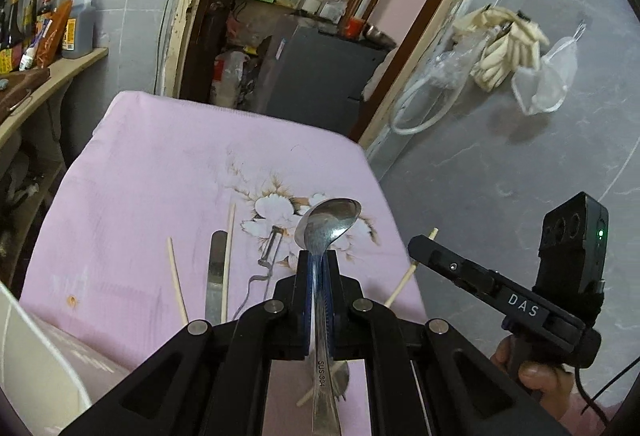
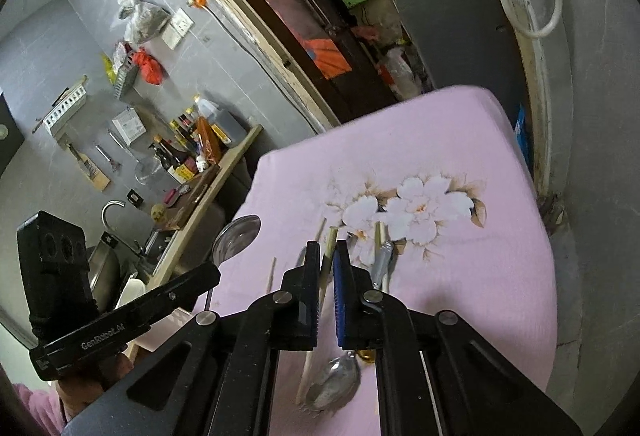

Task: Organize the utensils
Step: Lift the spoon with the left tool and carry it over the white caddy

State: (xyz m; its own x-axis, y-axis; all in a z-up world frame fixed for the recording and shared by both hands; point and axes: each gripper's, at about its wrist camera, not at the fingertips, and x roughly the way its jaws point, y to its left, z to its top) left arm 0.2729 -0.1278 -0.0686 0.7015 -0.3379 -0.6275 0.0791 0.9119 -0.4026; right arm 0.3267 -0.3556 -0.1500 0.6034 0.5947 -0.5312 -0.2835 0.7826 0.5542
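My left gripper (image 1: 318, 260) is shut on a steel spoon (image 1: 330, 220), bowl up, held above the pink floral cloth (image 1: 160, 171). On the cloth lie chopsticks (image 1: 229, 252), a flat steel utensil (image 1: 216, 272) and a peeler (image 1: 270, 252). My right gripper (image 2: 329, 256) is shut on a chopstick (image 2: 326, 256) and holds it over the cloth (image 2: 460, 296). A second spoon (image 2: 336, 382) lies on the cloth under it. The held spoon (image 2: 236, 238) and the left gripper show at the left of the right wrist view.
A white container rim (image 1: 44, 356) is at the lower left. A wooden shelf with sauce bottles (image 1: 76, 23) runs along the left wall. A doorway with a grey cabinet (image 1: 320, 75) is behind the table. A sink (image 2: 108, 268) is at the left.
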